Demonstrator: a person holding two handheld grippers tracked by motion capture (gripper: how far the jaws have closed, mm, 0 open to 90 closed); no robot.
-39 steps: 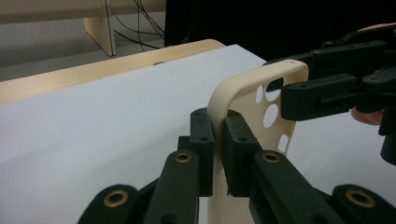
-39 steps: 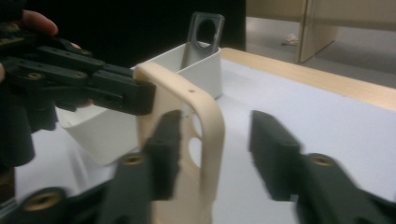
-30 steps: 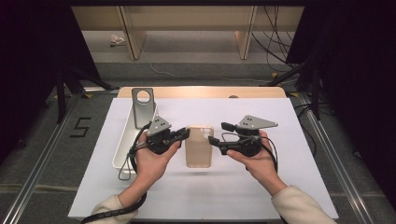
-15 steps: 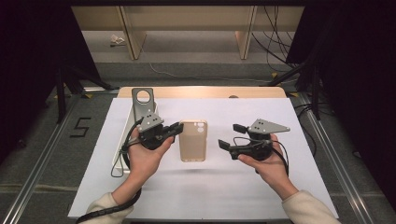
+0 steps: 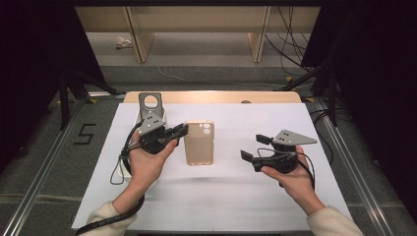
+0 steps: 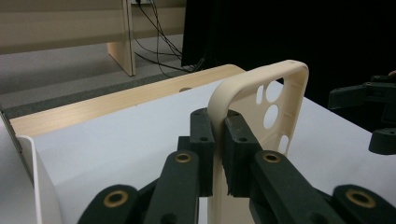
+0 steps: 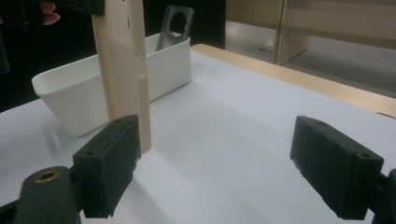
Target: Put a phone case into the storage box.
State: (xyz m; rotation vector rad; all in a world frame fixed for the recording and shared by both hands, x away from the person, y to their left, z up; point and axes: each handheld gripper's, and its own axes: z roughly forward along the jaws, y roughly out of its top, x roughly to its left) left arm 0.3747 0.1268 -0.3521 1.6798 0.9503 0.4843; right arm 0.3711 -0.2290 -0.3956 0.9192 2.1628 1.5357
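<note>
**Phone case, held by one gripper after hand-over**

Item: beige phone case (image 5: 198,142), soft-looking, with round camera holes near its top corner. Position: lifted off the white sheet (image 5: 231,196) over the middle of the table, a faint shadow showing on the sheet beneath it. In the left gripper view it stands on edge, rim pinched between the two pads.

Left gripper (image 5: 180,132): jaws narrow, clamped on the case's left rim. It alone carries the case.

Right gripper (image 5: 255,147): jaws wide, nothing between them. They have just been opening. A second ago this gripper sat against the case's right edge; half a second ago it had drawn off a little; it now rests well apart from the case, toward the right of the sheet. In the right gripper view the case (image 7: 122,70) stands beyond the left pad, not touching it.

Change noted: the case has passed from a two-gripper hold to a single hold, and has shifted slightly left and up with the left hand.

Reading: the release looks complete, so the case is free to be carried by the left hand alone, probably toward the tray.

Nearby: white tray (image 5: 129,166) at the left edge of the sheet, partly under the left hand; a grey metal plate with a round hole (image 5: 151,104) leans upright at its far end.
</note>
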